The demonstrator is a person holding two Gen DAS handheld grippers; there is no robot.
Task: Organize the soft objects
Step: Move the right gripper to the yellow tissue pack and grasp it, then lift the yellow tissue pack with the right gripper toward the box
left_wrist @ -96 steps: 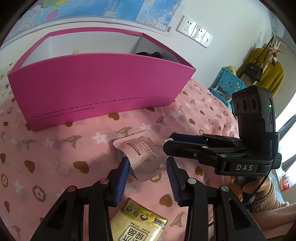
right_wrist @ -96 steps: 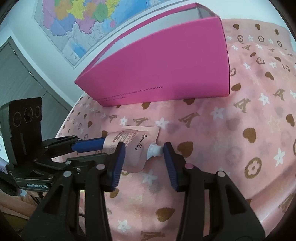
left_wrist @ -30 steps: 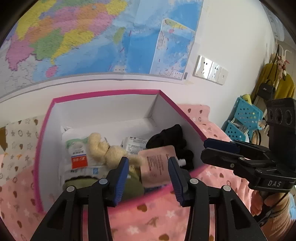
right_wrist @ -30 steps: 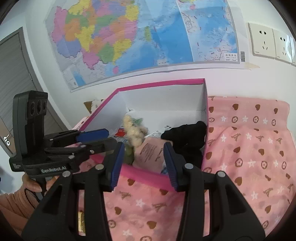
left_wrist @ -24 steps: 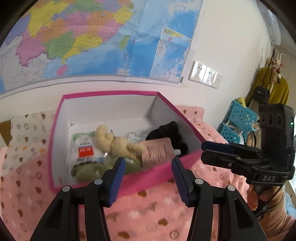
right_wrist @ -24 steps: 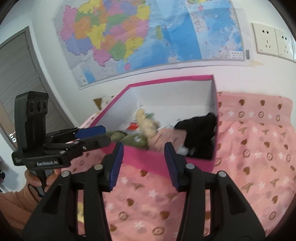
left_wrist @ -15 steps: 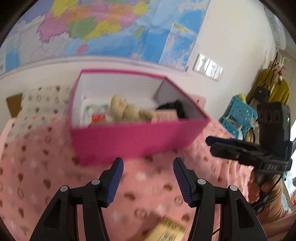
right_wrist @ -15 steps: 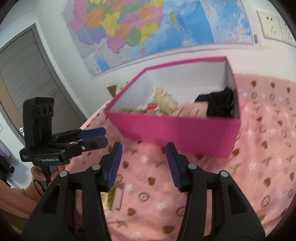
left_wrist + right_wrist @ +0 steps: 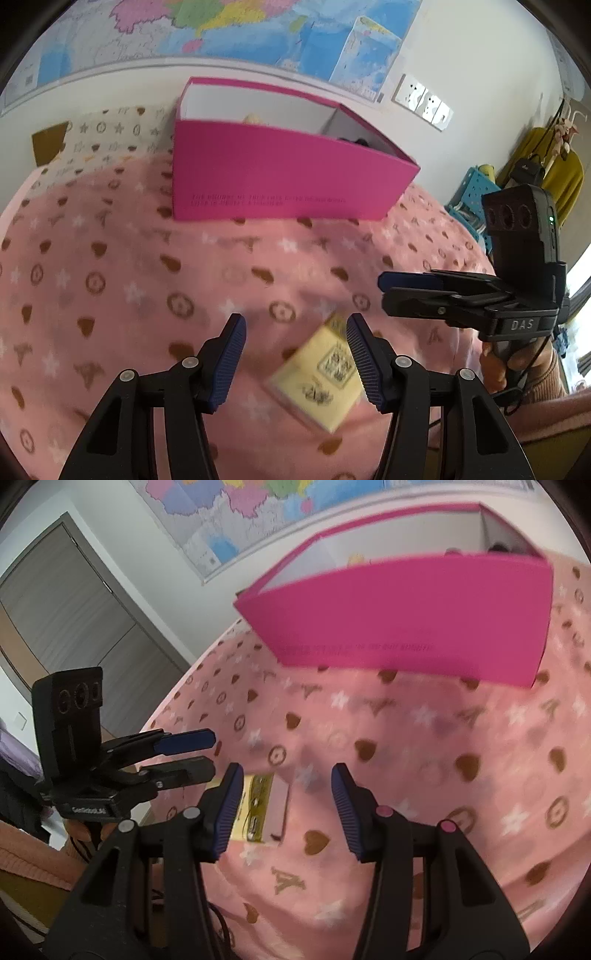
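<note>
**Two empty grippers above the last pouch, box beyond**

One pink blanket (image 9: 110,266), printed with brown hearts and white stars, covers the whole surface and carries everything. On it stands the magenta box (image 9: 280,177), open at the top, against the wall under a map (image 9: 229,26). Only the tips of its contents clear the rim: a pale plush tuft (image 9: 253,119) and something black (image 9: 356,141) toward the box's right end.

Well on the near side of the box, apart from it, lies a flat yellow pouch (image 9: 321,373) with a square code printed on it, blurred in both views.

The left gripper (image 9: 295,360) hangs over the blanket on the near side of the box, its blue fingers (image 9: 231,360) spread moderately wide with nothing between them; the pouch lies on the blanket below, under the right finger. The right gripper (image 9: 286,808) is beside it, also nearer than the box, fingers (image 9: 345,808) likewise apart and holding nothing, the pouch (image 9: 260,805) showing just past its left finger. A hand in an orange-brown sleeve (image 9: 532,376) grips each handle.
</note>
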